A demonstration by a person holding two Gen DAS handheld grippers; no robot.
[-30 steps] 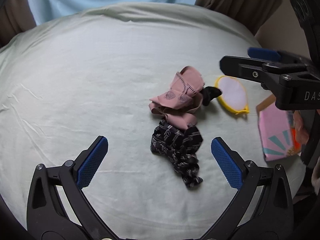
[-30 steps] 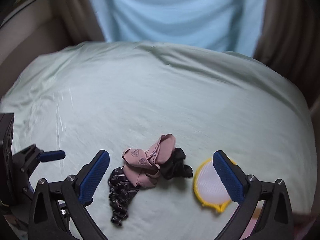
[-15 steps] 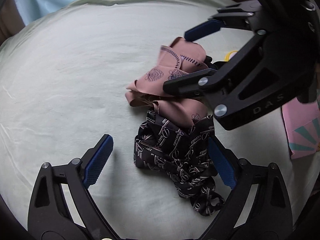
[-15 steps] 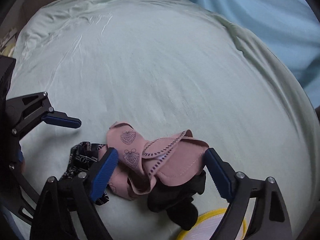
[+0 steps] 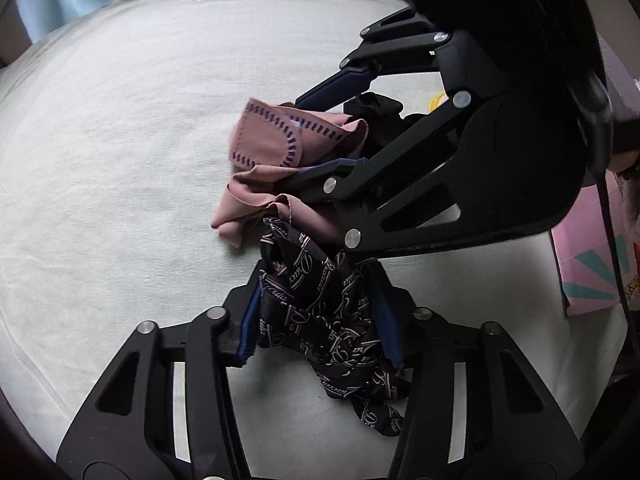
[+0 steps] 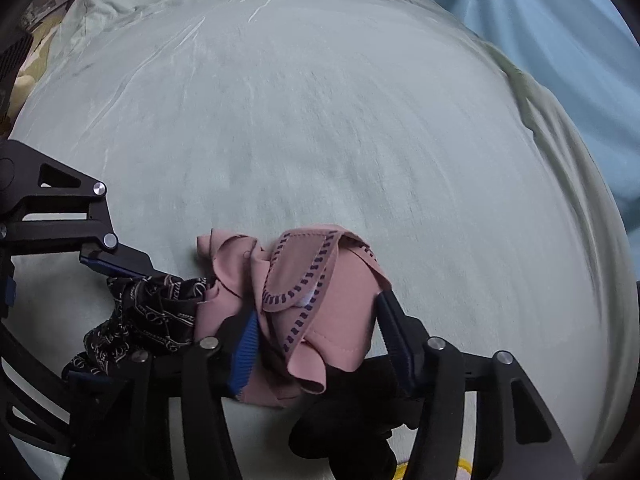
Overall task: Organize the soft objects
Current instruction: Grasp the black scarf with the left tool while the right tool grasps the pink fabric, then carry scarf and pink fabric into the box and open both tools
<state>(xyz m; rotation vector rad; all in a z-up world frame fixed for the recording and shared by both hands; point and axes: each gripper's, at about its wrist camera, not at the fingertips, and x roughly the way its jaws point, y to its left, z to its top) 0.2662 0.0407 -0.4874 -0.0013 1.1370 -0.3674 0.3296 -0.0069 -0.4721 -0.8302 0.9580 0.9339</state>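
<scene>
A black patterned scarf lies crumpled on the pale green bed sheet. My left gripper is shut on it, blue pads pressing both sides. The scarf also shows in the right wrist view. A pink cloth with dark stitched edging lies just beyond it, touching it. My right gripper is shut on the pink cloth; it also shows in the left wrist view. A black cloth lies under and behind the pink one.
A yellow-rimmed round pad peeks out at the lower edge behind the black cloth. A pink patterned box sits at the bed's right side. A light blue curtain hangs beyond the bed.
Both grippers came down onto the pile and closed: the left one on the black patterned scarf, the right one on the pink cloth. The right gripper now fills the left view's upper right.
</scene>
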